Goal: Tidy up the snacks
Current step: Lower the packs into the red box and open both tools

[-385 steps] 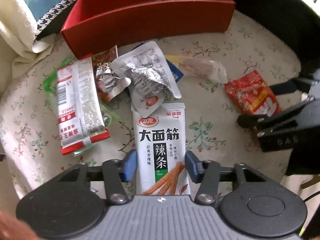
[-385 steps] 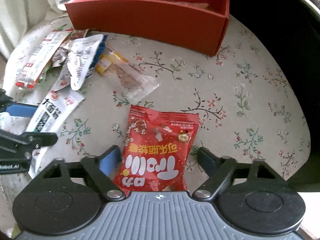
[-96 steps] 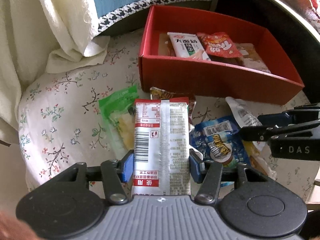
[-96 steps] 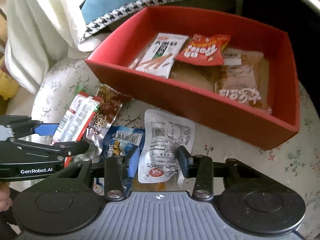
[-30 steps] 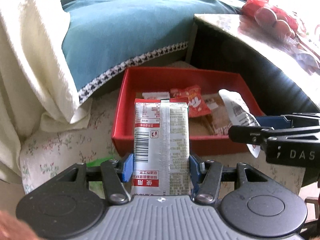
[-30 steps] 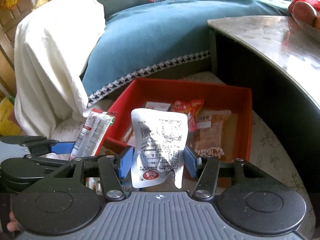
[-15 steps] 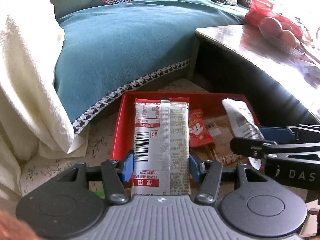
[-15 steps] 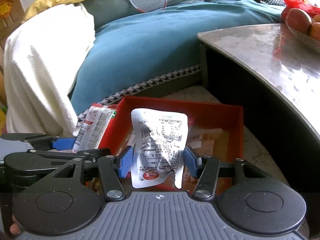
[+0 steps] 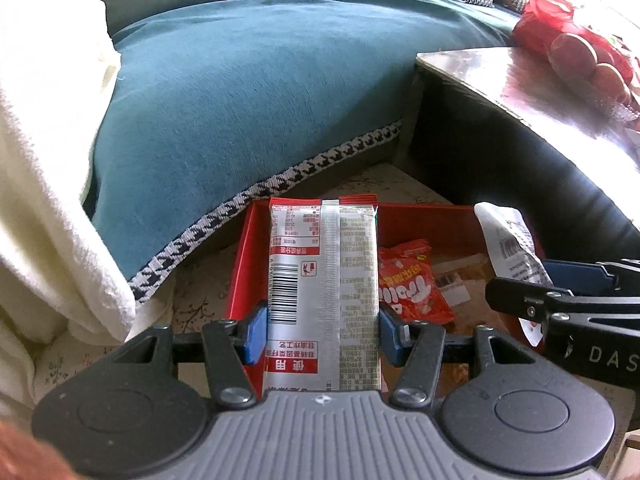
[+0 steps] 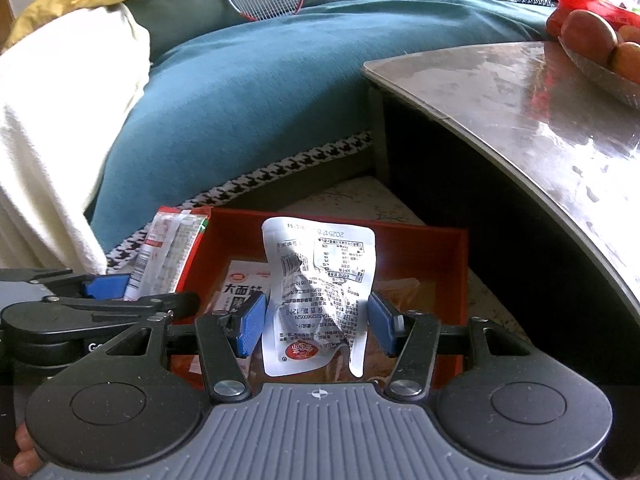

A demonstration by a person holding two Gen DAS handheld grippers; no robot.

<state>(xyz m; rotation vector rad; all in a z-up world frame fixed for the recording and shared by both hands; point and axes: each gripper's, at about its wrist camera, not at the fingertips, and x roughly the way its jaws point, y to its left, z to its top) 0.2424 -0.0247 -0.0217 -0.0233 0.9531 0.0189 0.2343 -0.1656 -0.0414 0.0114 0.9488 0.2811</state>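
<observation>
While held above the red box [image 9: 424, 216], the silver-and-red packet [image 9: 324, 280] stayed pinched upright between the blue pads of the left gripper [image 9: 323, 332], and the crumpled white pouch [image 10: 320, 292] stayed clamped in the right gripper [image 10: 316, 328]. Compared with a second before: carried further forward over the box, with more of the teal sofa [image 9: 248, 92] filling both views. Inside the box, lying flat: a red gummy bag [image 9: 412, 284] and a white spicy-strip pack [image 10: 244, 284]. Beyond, at right, a grey table [image 10: 520, 96] with fruit.
</observation>
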